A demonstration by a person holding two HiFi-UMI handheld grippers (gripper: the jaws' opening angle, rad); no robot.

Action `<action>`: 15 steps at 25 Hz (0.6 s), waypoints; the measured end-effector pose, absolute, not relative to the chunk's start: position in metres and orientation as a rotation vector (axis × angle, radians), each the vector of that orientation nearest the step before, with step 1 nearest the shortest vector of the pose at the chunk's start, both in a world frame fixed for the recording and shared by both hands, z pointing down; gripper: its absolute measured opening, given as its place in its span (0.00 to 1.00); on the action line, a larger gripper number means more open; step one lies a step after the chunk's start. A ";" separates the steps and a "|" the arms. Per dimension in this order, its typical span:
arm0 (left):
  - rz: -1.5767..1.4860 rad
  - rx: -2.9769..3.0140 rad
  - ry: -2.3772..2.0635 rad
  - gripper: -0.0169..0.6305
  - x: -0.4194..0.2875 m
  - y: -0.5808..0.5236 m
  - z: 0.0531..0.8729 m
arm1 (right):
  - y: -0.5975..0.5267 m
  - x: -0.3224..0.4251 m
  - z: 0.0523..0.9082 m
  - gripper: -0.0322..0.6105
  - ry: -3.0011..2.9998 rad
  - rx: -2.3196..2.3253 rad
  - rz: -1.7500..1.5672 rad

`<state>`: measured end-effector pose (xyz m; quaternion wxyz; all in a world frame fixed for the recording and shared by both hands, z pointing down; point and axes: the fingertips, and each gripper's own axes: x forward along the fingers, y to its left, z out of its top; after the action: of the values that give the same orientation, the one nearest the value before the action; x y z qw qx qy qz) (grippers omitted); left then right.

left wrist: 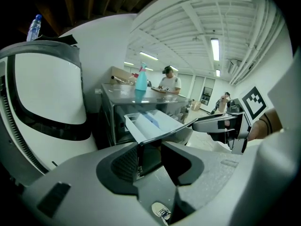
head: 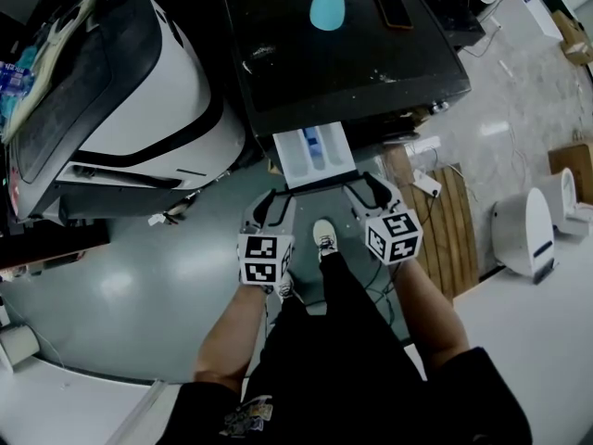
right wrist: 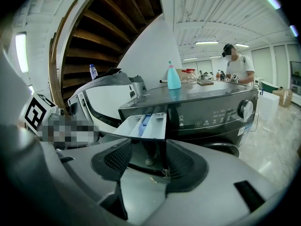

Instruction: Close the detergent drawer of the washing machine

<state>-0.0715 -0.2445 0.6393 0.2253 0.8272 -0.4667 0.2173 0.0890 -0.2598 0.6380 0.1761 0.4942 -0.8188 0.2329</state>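
Observation:
The dark washing machine [head: 343, 54] has its white detergent drawer [head: 313, 154] pulled out toward me. The drawer's dark front panel [head: 315, 182] runs between my two grippers. My left gripper [head: 271, 202] holds the panel's left end. In the left gripper view that end [left wrist: 149, 152] fills the gap between the pads of the left gripper [left wrist: 149, 158]. My right gripper [head: 369, 191] holds the right end. In the right gripper view the panel edge [right wrist: 157, 147] sits between the pads of the right gripper [right wrist: 147, 157], under the open drawer [right wrist: 143, 125].
A teal bottle [head: 326, 6] and a phone [head: 393, 7] lie on the washer's top. A large white and black machine [head: 139, 100] stands close on the left. A wooden pallet [head: 447, 221] and a white appliance [head: 526, 232] are on the right. My shoe [head: 324, 237] is under the drawer.

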 end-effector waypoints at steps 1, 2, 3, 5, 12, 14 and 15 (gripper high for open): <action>0.599 2.278 -1.294 0.26 -0.072 -0.247 0.639 | -0.262 0.089 0.638 0.41 -2.320 1.401 0.661; 0.603 2.274 -1.298 0.26 -0.073 -0.248 0.639 | -0.264 0.088 0.638 0.40 -2.323 1.401 0.662; 0.608 2.269 -1.302 0.26 -0.073 -0.250 0.640 | -0.266 0.088 0.638 0.41 -2.325 1.400 0.665; 0.599 2.263 -1.315 0.26 -0.074 -0.254 0.640 | -0.270 0.087 0.639 0.40 -2.326 1.399 0.672; 0.578 2.240 -1.357 0.26 -0.078 -0.274 0.637 | -0.290 0.084 0.637 0.40 -2.320 1.396 0.686; 0.579 2.231 -1.363 0.26 -0.079 -0.279 0.639 | -0.296 0.083 0.637 0.40 -2.318 1.396 0.689; 0.580 2.223 -1.367 0.26 -0.080 -0.282 0.638 | -0.300 0.082 0.637 0.40 -2.317 1.395 0.690</action>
<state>-0.0800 -0.2824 0.6384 0.2319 0.8089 -0.4973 0.2110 0.0819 -0.2997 0.6374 0.1742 0.4922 -0.8174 0.2434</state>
